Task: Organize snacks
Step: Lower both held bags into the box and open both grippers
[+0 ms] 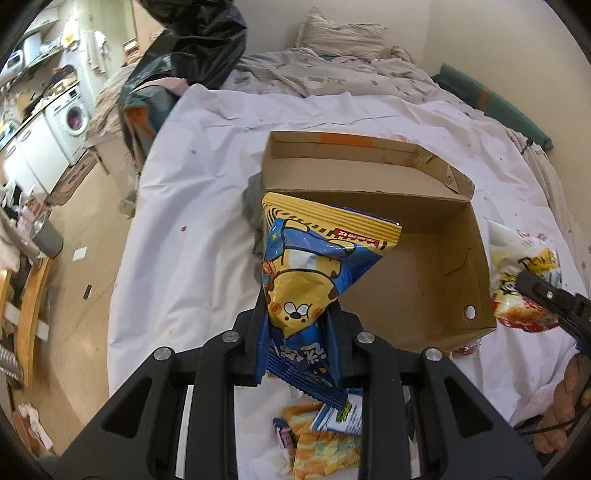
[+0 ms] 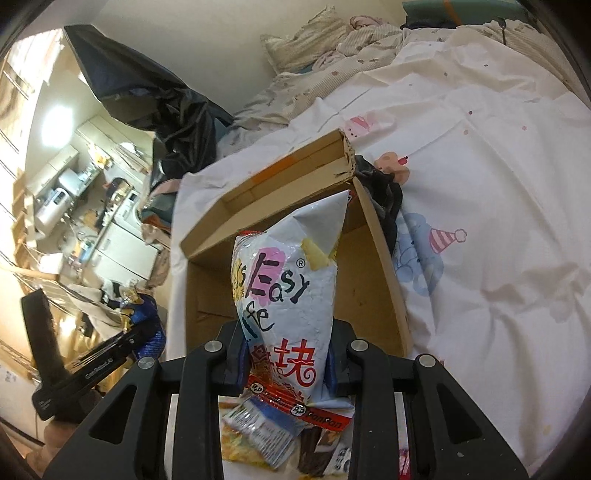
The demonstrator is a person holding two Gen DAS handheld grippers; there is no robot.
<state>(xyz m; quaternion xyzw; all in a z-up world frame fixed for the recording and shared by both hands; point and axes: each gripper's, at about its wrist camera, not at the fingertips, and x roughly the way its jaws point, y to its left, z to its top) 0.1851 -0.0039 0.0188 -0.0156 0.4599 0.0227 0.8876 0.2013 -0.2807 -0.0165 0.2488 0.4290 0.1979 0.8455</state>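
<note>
My left gripper (image 1: 300, 317) is shut on a blue and yellow snack bag (image 1: 314, 266) with a cartoon bear, held up in front of the open cardboard box (image 1: 424, 295). My right gripper (image 2: 286, 339) is shut on a white snack bag (image 2: 291, 291) with red lettering, held just before the same box (image 2: 207, 288). The box interior looks bare. The right gripper with its white bag (image 1: 521, 273) shows at the right edge of the left wrist view. The left gripper with its blue bag (image 2: 144, 325) shows at the left of the right wrist view.
Several small snack packets (image 1: 321, 435) lie on the white bed sheet (image 1: 192, 258) below the grippers; they also show in the right wrist view (image 2: 266, 432). Dark cloth (image 2: 384, 199) lies beside the box. Black bags (image 1: 192, 48) and pillows (image 1: 340, 33) sit at the bed's far end.
</note>
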